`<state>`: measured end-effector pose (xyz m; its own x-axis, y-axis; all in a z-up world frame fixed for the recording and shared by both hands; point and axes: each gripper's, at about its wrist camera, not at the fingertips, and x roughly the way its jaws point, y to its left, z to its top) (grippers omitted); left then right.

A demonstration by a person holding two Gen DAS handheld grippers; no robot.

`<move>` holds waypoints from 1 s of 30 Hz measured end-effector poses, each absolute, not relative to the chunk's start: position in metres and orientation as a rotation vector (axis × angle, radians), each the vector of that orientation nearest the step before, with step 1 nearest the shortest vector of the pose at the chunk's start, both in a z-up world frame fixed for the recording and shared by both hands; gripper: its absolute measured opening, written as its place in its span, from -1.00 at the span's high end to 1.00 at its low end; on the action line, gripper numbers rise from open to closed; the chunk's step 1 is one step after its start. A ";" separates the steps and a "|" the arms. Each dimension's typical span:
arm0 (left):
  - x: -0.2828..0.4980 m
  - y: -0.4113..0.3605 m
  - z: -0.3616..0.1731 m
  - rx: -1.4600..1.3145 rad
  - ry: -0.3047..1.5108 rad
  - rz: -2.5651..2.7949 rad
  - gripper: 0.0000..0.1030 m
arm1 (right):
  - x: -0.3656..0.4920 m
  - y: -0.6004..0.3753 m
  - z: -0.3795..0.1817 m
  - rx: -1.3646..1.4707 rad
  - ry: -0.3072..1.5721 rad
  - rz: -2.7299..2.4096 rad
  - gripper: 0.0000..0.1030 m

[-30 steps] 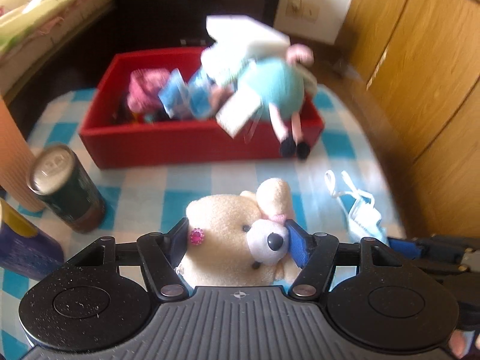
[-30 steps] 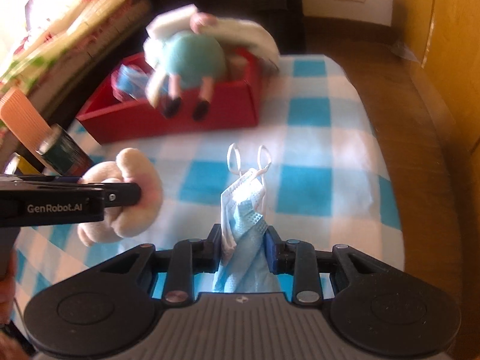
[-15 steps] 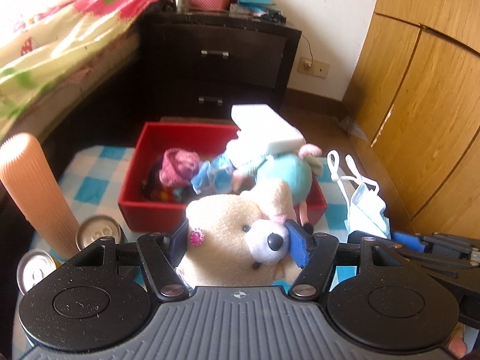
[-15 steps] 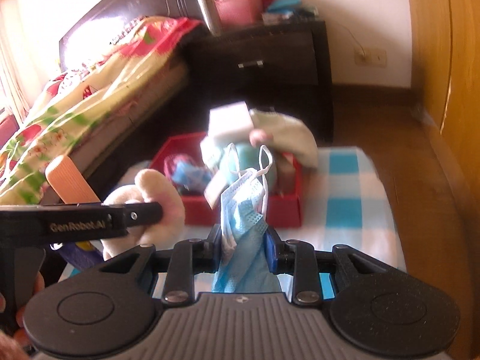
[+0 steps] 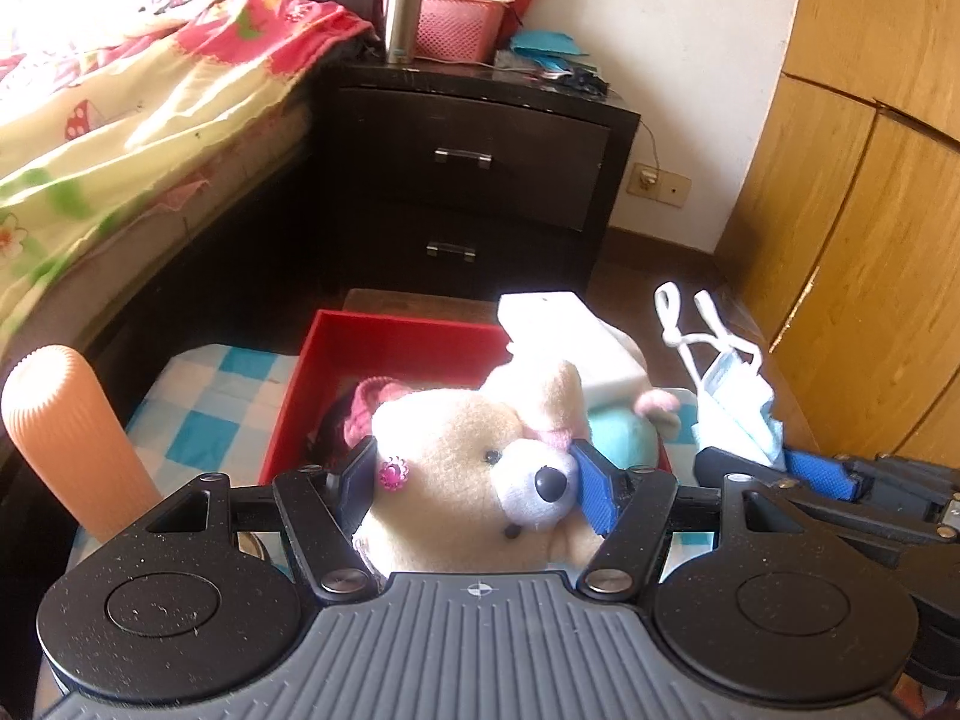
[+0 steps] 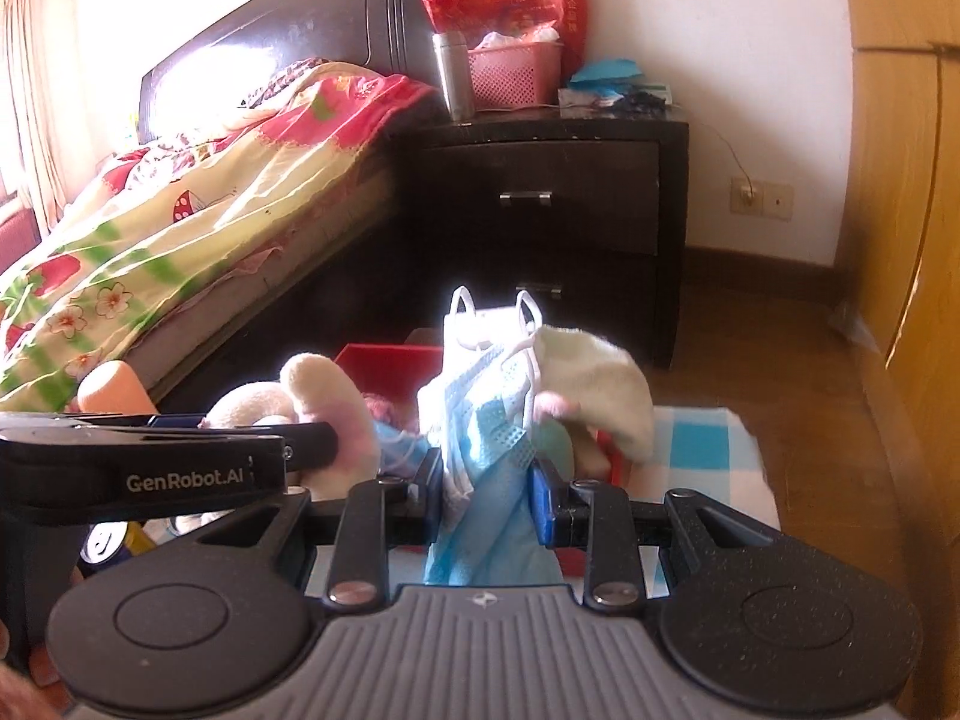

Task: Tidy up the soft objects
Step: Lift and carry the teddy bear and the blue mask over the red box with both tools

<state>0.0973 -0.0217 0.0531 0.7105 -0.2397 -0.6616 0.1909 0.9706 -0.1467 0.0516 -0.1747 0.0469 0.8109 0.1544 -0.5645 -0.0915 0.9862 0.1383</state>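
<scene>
- Cream plush dog (image 5: 474,456), pink gem on its ear.
- Pale blue face mask (image 6: 486,450), white loops.
- Red box (image 5: 384,336).
- Blue-and-white checked tablecloth (image 5: 204,408).
- Floral yellow-green-red bedspread (image 5: 138,102), ten o'clock.

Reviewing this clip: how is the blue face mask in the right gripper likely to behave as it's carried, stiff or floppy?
Probably floppy: the face mask bunches and folds between the right gripper. Its ear loops hang free, so they may snag on the red box. It looks light and unlikely to slip from a shut grip.

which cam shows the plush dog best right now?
Left wrist: the plush dog faces the lens between the left gripper jaws, face and pink ear gem clear. Right wrist shows only its cream back and ear behind the left gripper's side.
</scene>
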 end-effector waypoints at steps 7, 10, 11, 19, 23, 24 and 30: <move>0.111 -0.022 0.049 -0.082 0.751 -0.230 -0.28 | 0.066 -0.175 0.047 0.052 0.593 0.086 0.86; 0.113 -0.023 0.049 -0.080 0.745 -0.228 -0.28 | 0.066 -0.172 0.049 -0.006 0.563 0.049 0.86; 0.114 -0.024 0.050 -0.079 0.743 -0.227 -0.28 | 0.067 -0.172 0.050 -0.017 0.557 0.045 0.86; 0.131 -0.021 0.052 -0.089 0.724 -0.199 -0.28 | 0.085 -0.167 0.055 -0.044 0.530 0.047 0.86; 0.150 -0.018 0.050 -0.094 0.718 -0.173 -0.29 | 0.103 -0.168 0.056 -0.005 0.519 0.060 0.86; 0.155 -0.017 0.049 -0.095 0.716 -0.166 -0.29 | 0.108 -0.167 0.055 0.001 0.518 0.062 0.86; 0.188 -0.013 0.039 -0.121 0.709 -0.137 -0.29 | 0.145 -0.161 0.042 0.015 0.534 0.087 0.86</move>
